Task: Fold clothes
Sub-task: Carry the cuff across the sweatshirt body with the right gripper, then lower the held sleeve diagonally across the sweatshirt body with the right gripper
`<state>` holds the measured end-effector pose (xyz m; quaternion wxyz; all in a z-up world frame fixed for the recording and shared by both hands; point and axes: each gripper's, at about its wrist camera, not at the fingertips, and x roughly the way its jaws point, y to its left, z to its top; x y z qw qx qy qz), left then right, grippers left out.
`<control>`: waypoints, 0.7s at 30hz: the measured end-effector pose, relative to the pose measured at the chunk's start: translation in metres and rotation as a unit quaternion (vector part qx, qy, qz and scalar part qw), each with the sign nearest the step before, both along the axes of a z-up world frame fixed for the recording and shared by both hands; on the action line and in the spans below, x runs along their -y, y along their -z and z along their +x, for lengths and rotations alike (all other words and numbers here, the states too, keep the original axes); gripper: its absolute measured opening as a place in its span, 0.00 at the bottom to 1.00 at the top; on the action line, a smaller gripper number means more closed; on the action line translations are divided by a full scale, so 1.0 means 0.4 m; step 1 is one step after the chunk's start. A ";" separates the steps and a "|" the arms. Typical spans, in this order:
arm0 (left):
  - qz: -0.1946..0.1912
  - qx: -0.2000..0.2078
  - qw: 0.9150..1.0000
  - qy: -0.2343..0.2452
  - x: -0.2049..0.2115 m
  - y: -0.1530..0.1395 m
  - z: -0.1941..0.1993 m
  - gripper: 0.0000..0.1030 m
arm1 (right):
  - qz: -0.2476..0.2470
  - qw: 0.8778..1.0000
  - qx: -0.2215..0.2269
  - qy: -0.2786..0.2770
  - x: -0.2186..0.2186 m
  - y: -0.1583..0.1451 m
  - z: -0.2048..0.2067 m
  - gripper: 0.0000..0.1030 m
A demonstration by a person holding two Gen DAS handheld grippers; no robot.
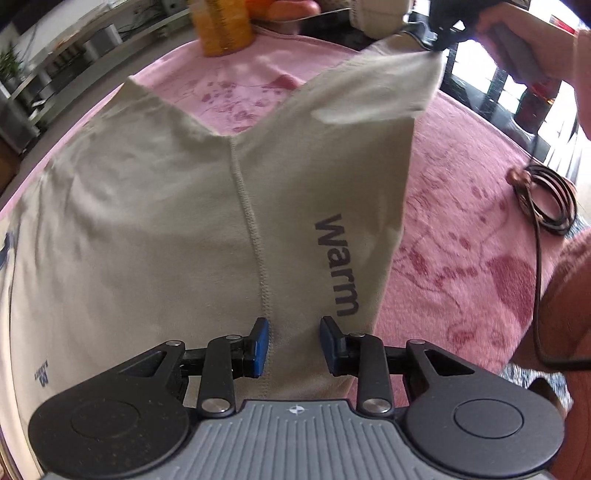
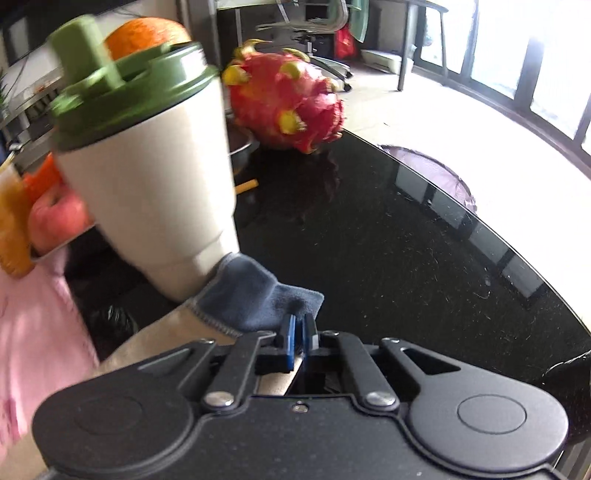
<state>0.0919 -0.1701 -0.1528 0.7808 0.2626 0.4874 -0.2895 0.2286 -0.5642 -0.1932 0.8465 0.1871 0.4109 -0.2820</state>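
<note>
A beige garment (image 1: 155,229) printed "warm" lies on a pink cloth (image 1: 461,221). One sleeve (image 1: 369,96) is lifted toward the far right. My left gripper (image 1: 293,345) is open, its blue pads either side of the garment's seam near the shoulder. My right gripper (image 2: 298,341) is shut on the sleeve's blue-grey cuff (image 2: 258,299) and holds it above the black table. The right gripper also shows in the left wrist view (image 1: 439,33) at the top right, held by a hand.
A white cup with a green lid (image 2: 147,177) stands right in front of the cuff. A dragon fruit (image 2: 288,107), an apple (image 2: 55,218) and an orange (image 2: 147,33) lie behind. A yellow bottle (image 1: 223,26) and a coiled black cable (image 1: 550,199) are on the pink cloth.
</note>
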 end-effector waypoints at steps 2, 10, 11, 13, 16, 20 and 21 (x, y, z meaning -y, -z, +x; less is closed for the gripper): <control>-0.002 -0.003 1.000 0.003 -0.004 -0.001 0.003 0.29 | -0.002 1.000 0.008 0.010 0.007 -0.010 -0.003 0.06; -0.058 -0.002 0.998 -0.030 -0.043 -0.036 -0.004 0.29 | 0.167 0.985 0.019 -0.048 -0.036 -0.087 -0.086 0.26; -0.057 0.000 0.998 -0.032 -0.039 -0.033 -0.003 0.28 | 0.178 0.982 0.004 -0.061 -0.056 -0.079 -0.079 0.26; -0.052 0.001 0.998 -0.032 -0.029 -0.023 -0.002 0.26 | 0.187 0.978 -0.035 -0.085 -0.100 -0.053 -0.061 0.26; -0.038 -0.018 0.999 -0.017 -0.025 -0.004 -0.003 0.26 | 0.134 0.981 -0.083 -0.116 -0.175 -0.022 -0.033 0.23; -0.015 -0.028 0.999 0.013 -0.031 0.007 -0.005 0.27 | 0.066 0.984 -0.095 -0.135 -0.220 -0.021 -0.005 0.23; -0.011 -0.035 0.999 0.018 -0.034 0.006 0.000 0.27 | 0.040 0.986 -0.099 -0.130 -0.224 -0.019 0.002 0.21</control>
